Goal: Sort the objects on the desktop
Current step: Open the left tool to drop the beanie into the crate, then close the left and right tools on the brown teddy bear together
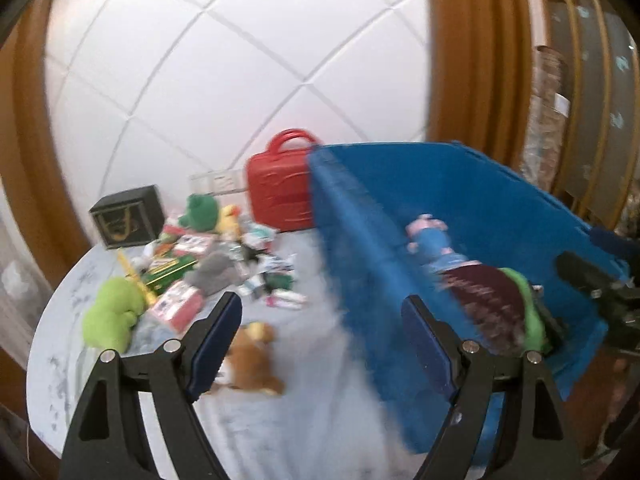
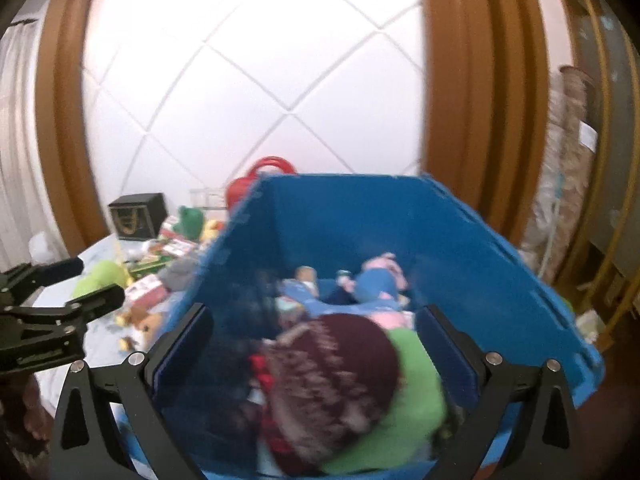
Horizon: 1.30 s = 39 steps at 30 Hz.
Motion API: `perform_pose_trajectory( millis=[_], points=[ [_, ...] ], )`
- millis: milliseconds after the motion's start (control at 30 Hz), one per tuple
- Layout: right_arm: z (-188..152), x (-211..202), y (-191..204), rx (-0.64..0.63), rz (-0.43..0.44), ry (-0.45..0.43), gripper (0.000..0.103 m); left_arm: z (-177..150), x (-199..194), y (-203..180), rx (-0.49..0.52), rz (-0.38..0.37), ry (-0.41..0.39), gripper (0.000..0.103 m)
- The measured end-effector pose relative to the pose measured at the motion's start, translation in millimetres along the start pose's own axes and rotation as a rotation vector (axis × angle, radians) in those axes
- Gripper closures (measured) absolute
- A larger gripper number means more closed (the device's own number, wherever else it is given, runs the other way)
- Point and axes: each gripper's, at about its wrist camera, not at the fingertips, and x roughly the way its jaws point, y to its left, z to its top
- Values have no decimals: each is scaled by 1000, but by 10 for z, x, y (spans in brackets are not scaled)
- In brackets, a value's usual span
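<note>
My left gripper (image 1: 320,332) hangs open over the pale table cloth (image 1: 304,420), nothing between its fingers. A brown plush toy (image 1: 252,356) lies just below its left finger. To its right stands the blue bin (image 1: 460,200). My right gripper (image 2: 316,328) is open wide above the blue bin (image 2: 360,220). Below it, inside the bin, a maroon knitted hat (image 2: 332,380) rests on a green soft toy (image 2: 412,400), clear of the pads. A pink-and-blue doll (image 2: 380,276) lies farther back. The left gripper (image 2: 98,280) shows at that view's left edge.
Left of the bin the table holds a green plush (image 1: 114,316), a grey soft item (image 1: 216,276), several small boxes and cards (image 1: 176,304), a dark green frog toy (image 1: 198,210), a black box (image 1: 128,216) and a red case (image 1: 280,188). A quilted white wall stands behind.
</note>
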Motion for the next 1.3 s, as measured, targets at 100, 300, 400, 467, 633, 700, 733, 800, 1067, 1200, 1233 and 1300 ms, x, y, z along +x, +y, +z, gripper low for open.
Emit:
perform_pose_trajectory(
  millis=[100, 300, 400, 467, 633, 700, 733, 800, 1067, 1200, 1233, 1300],
  points=[
    [65, 25, 464, -6, 19, -25, 0, -108, 77, 556, -6, 29, 12, 21],
    [121, 279, 1481, 15, 36, -38, 0, -357, 417, 1613, 41, -2, 113, 21],
    [76, 585, 1921, 36, 26, 9, 0, -481, 658, 1994, 76, -16, 160, 21],
    [-27, 871, 2128, 69, 34, 73, 0, -596, 889, 2189, 88, -32, 200, 21],
    [-443, 1701, 2360, 146, -15, 234, 0, -966, 1483, 2446, 65, -72, 267, 21],
    [-621, 2018, 2383, 164, -27, 302, 0, -1115, 1734, 2466, 51, -96, 313, 21],
    [-695, 2114, 2378, 177, -26, 326, 0, -1193, 1851, 2468, 48, -105, 340, 21],
    [-878, 2348, 2364, 227, -16, 389, 0, -1327, 2037, 2451, 54, -121, 385, 21],
    [-1187, 2937, 2545, 257, 12, 552, 0, -1569, 2648, 2406, 41, -174, 504, 21],
    [-1243, 3197, 2629, 229, 27, 594, 0, -1600, 2887, 2340, 56, -189, 547, 21],
    [-1256, 3283, 2636, 224, 19, 607, 0, -1607, 2942, 2322, 62, -195, 559, 21],
    [-1264, 3412, 2613, 232, 19, 620, 0, -1594, 3009, 2286, 76, -203, 563, 21]
  ],
)
